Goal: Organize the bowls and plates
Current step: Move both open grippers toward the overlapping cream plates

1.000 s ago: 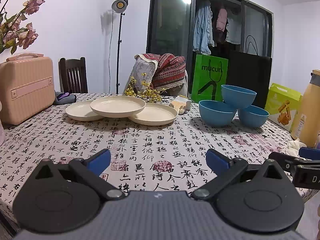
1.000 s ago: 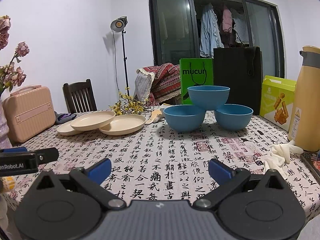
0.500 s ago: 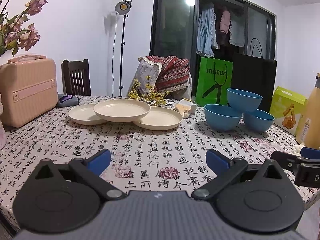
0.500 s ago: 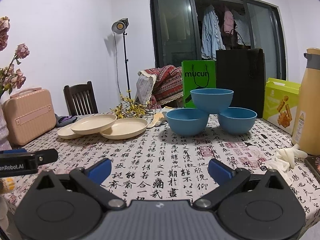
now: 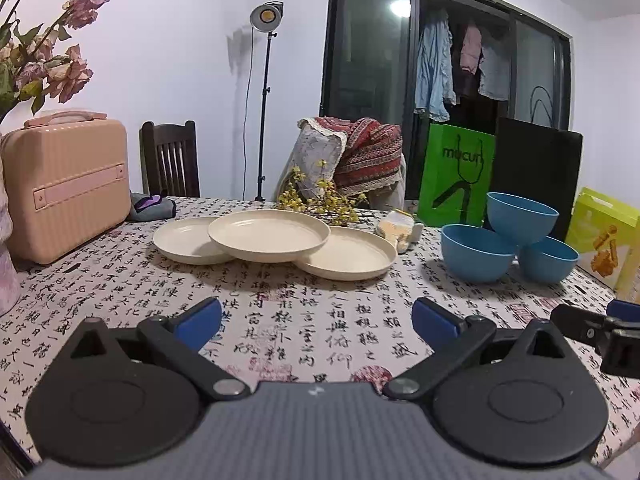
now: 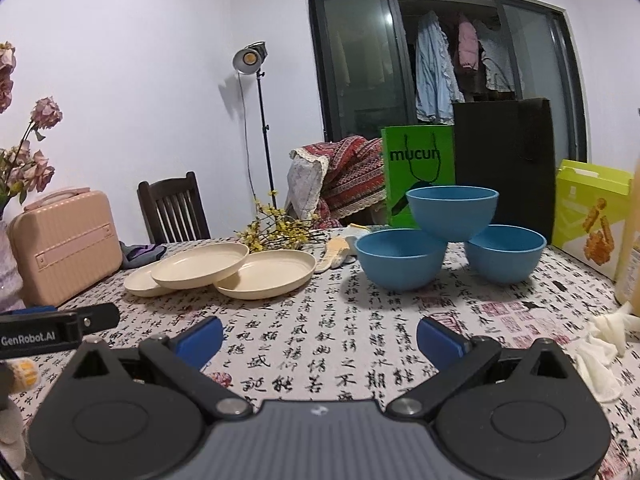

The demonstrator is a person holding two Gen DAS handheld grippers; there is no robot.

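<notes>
Left gripper (image 5: 316, 314) low over the near edge of the table (image 5: 280, 320), blue-tipped fingers (image 5: 198, 320) spread wide, nothing between them. Right gripper (image 6: 320, 338) likewise above the calligraphy-print tablecloth (image 6: 320, 340), fingers (image 6: 440, 340) wide apart and empty, just beside the left one.

3 cream plates (image 5: 268, 236) toward the far middle of the table: the middle plate (image 6: 200, 265) tilted, resting across the rims of the left plate (image 5: 180, 240) and the right plate (image 5: 352, 254). 3 blue bowls (image 6: 452, 216) to the right of the plates, well apart from both grippers: the top bowl (image 5: 520, 218) perched on the rims of the 2 lower bowls (image 6: 400, 258), all upright.

Pink case (image 5: 64, 184) at the table's left edge, dried pink flowers (image 5: 60, 68) above it. Sprig of yellow blossoms (image 5: 320, 200) just behind the plates, pale gloves (image 6: 336, 250) between plates and bowls. Green bag (image 6: 418, 168), black bag (image 6: 504, 160) and yellow-green box (image 6: 588, 208) behind the bowls. White cloth (image 6: 604, 344) near the right edge. Dark wooden chair (image 6: 172, 212) and lamp stand (image 6: 256, 120) beyond the table.
</notes>
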